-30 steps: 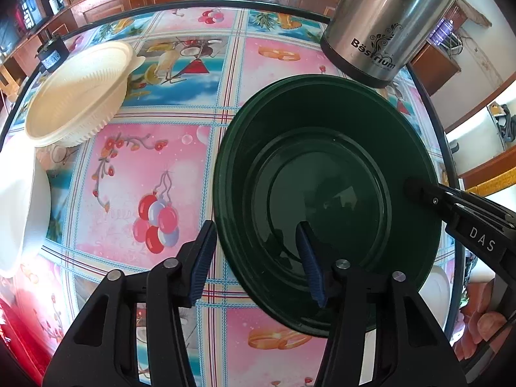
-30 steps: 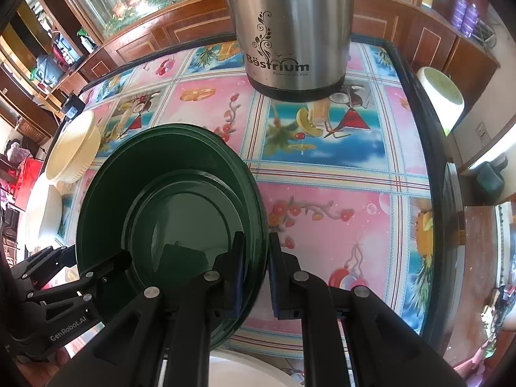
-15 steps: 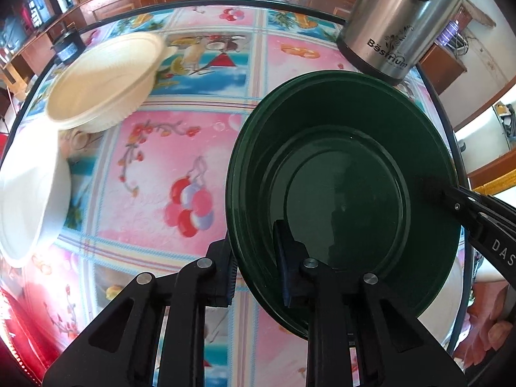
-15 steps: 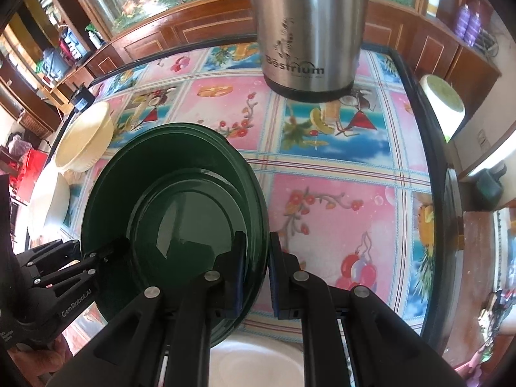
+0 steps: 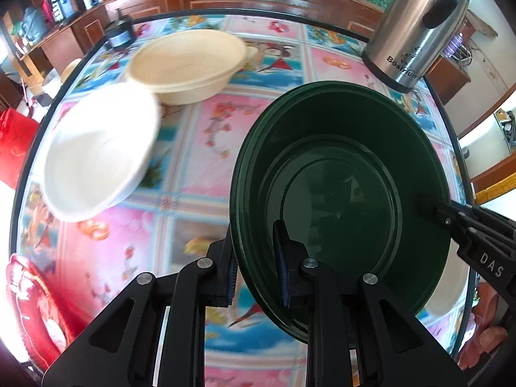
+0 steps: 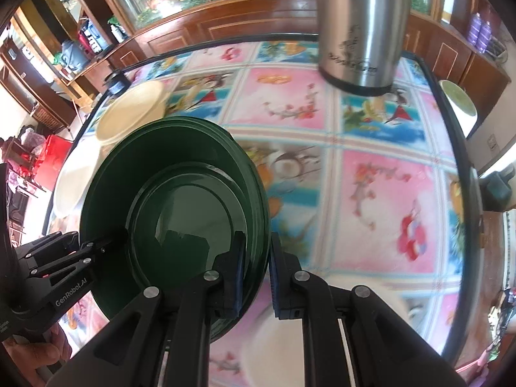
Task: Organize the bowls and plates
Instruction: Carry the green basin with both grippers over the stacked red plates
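Observation:
A stack of dark green plates [image 5: 338,193] is held above the table by both grippers. My left gripper [image 5: 256,271] is shut on its left rim. My right gripper [image 6: 256,274] is shut on its right rim, and its tip shows in the left wrist view [image 5: 432,209]. The green plates also show in the right wrist view [image 6: 180,206]. A cream bowl [image 5: 190,61] and a white bowl [image 5: 96,151] sit on the table to the left. A white dish [image 6: 290,338] lies under my right gripper.
A steel kettle [image 5: 419,25] stands at the back right of the round table with the colourful printed cloth [image 5: 193,167]. A small black jar [image 5: 121,34] sits at the far left edge. Red chairs [image 5: 29,306] stand beside the table.
My left gripper closed on the green plates' left rim. Both grippers lifted the plates and the view drew back, so both bowls now show further in.

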`<state>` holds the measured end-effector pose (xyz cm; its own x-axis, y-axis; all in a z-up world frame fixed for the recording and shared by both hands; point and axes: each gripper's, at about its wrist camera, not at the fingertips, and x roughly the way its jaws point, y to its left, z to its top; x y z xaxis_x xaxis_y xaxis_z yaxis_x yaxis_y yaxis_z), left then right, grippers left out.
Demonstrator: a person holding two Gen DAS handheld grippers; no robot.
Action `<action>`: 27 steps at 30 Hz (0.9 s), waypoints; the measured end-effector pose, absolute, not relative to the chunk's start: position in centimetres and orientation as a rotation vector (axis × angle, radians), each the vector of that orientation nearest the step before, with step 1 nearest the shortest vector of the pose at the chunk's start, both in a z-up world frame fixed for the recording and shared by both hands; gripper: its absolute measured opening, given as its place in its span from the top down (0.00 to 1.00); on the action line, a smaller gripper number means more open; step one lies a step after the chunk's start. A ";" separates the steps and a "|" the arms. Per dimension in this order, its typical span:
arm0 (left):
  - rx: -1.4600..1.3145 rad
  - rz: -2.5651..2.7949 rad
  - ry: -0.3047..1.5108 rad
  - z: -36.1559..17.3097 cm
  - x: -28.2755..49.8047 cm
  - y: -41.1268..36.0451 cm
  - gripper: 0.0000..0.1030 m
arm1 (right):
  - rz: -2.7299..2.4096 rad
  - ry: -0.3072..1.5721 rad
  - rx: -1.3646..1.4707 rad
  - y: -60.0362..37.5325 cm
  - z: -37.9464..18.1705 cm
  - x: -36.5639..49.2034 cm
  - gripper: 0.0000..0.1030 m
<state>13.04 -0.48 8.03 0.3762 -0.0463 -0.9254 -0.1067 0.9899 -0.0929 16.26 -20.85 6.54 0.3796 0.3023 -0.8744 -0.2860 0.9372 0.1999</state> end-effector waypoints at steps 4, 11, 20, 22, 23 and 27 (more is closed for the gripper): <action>-0.147 0.050 1.174 8.5 11.2 1.2 0.81 | 0.389 1.131 0.012 -19.1 6.3 14.4 0.87; -0.152 0.063 1.161 9.2 8.0 4.0 0.81 | 0.409 1.136 0.016 -16.5 6.6 11.1 0.86; -0.160 0.070 1.152 10.2 3.8 7.2 0.81 | 0.429 1.144 0.007 -13.4 7.5 7.3 0.85; -0.166 0.075 1.149 10.4 3.0 8.1 0.81 | 0.432 1.140 0.001 -12.6 7.8 6.5 0.85; -0.174 0.079 1.148 10.6 2.4 8.7 0.81 | 0.434 1.137 -0.005 -12.2 8.0 6.1 0.85; -0.195 0.101 1.137 11.2 0.6 11.2 0.81 | 0.462 1.123 -0.034 -10.0 9.0 4.4 0.83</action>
<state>0.60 11.20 11.17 0.4180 -0.0190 -0.9083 -0.1795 0.9783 -0.1031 4.45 -10.01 8.97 0.3494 0.3395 -0.8733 -0.3730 0.9054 0.2027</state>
